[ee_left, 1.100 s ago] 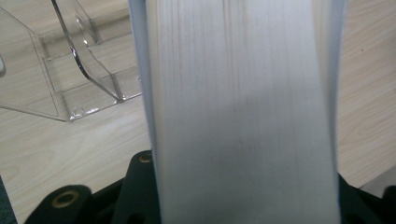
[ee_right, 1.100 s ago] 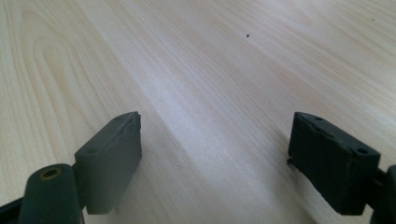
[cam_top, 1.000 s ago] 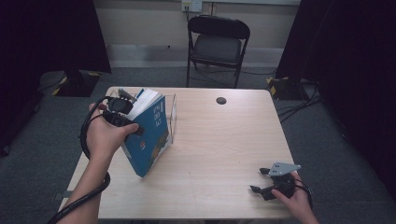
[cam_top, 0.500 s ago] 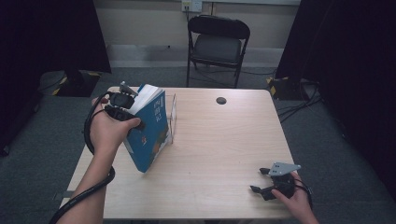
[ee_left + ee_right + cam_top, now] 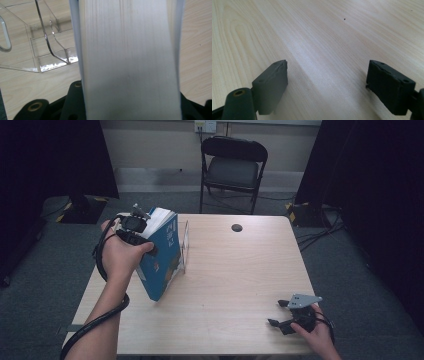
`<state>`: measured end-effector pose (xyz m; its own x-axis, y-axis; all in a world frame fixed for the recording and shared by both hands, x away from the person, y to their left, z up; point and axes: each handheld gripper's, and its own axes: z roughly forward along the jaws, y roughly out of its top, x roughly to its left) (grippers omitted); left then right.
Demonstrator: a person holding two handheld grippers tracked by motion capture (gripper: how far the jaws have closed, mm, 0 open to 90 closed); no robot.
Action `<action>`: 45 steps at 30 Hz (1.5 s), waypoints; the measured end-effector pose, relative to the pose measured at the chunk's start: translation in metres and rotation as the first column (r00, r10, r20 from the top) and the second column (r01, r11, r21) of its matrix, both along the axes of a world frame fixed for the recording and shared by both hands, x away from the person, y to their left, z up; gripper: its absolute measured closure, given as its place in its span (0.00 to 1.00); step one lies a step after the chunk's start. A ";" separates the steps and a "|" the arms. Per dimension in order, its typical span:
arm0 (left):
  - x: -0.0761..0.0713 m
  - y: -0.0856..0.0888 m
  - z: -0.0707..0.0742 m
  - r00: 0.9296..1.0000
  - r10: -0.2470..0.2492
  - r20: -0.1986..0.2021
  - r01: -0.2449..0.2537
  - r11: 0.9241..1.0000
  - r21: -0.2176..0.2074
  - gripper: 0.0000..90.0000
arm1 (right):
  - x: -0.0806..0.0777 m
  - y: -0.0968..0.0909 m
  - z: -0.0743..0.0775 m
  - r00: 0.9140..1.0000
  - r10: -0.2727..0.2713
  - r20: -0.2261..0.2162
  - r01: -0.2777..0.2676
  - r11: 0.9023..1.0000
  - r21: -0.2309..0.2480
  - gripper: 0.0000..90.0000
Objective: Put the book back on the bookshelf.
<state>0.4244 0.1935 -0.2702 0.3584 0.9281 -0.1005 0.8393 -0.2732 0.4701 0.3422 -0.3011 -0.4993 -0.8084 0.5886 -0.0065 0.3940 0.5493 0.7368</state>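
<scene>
The blue book [image 5: 162,257] is gripped by the left gripper [image 5: 142,237] at its page edge and is held tilted, just at 9 o'clock of the clear acrylic stand [image 5: 185,245]. It is not yet placed inside the stand. The right gripper [image 5: 280,315] rests with fingers spread and empty at 5 o'clock on the table [image 5: 240,270].

A light wooden table [image 5: 235,285] stood on grey carpet [image 5: 60,265]. Behind it was a black folding chair [image 5: 233,165] against a pale wall [image 5: 150,142]. Dark curtains [image 5: 370,185] hung on both sides. The light was dim.
</scene>
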 end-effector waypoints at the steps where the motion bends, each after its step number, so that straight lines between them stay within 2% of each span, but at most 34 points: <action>1: 0.001 -0.001 0.000 1.000 0.010 0.001 -0.010 1.000 0.005 0.69 | 0.000 0.000 0.000 1.000 0.000 0.000 0.000 1.000 0.000 0.19; 16: 0.013 -0.003 -0.005 0.998 0.054 0.020 -0.054 0.999 -0.002 0.69 | 0.000 0.000 0.000 1.000 0.000 -0.001 0.000 1.000 0.000 0.19; 24: 0.021 -0.006 -0.007 0.997 0.079 0.015 -0.079 0.997 -0.005 0.69 | 0.000 0.000 0.000 1.000 0.000 0.000 0.000 1.000 0.000 0.19; 32: 0.029 -0.009 -0.008 0.997 0.081 0.014 -0.081 0.997 0.008 0.69 | 0.000 0.000 0.000 1.000 0.000 0.000 0.000 1.000 0.000 0.19; 45: 0.038 -0.013 -0.005 0.996 0.093 0.005 -0.093 0.996 0.006 0.69 | 0.000 0.000 0.000 1.000 0.000 -0.001 0.000 1.000 0.000 0.19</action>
<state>0.4623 0.1809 -0.2750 0.2709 0.9581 -0.0931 0.8588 -0.1969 0.4729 0.3422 -0.3010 -0.4994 -0.8081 0.5890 -0.0055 0.3951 0.5490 0.7366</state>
